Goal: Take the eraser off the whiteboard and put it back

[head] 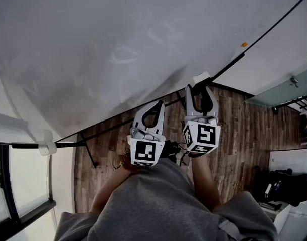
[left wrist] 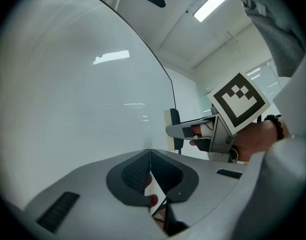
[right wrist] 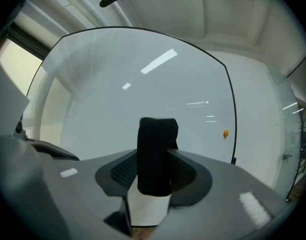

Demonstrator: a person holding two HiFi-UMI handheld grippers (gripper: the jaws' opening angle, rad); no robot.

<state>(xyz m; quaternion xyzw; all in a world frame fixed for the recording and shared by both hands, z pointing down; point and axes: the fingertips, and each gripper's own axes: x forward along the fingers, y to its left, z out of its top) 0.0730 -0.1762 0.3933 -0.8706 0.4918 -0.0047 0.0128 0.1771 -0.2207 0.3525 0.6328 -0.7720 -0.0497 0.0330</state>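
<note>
The eraser (right wrist: 157, 154), a white block with a black felt face, stands upright between the jaws of my right gripper (right wrist: 154, 160), which is shut on it. In the head view the eraser (head: 201, 78) sits at the tip of the right gripper (head: 199, 87), a short way off the lower edge of the whiteboard (head: 118, 49). My left gripper (head: 158, 104) hangs beside it on the left, also aimed at the board. Its jaws (left wrist: 150, 156) meet with nothing between them. From the left gripper view, the right gripper (left wrist: 182, 129) and eraser (left wrist: 172, 126) show ahead on the right.
A small orange magnet (head: 244, 44) sticks on the board near its right edge. Black stand legs (head: 88, 147) and cables (head: 173, 152) lie on the wooden floor (head: 244, 134) below. A window (head: 23, 185) is at left, black bags (head: 289, 187) at lower right.
</note>
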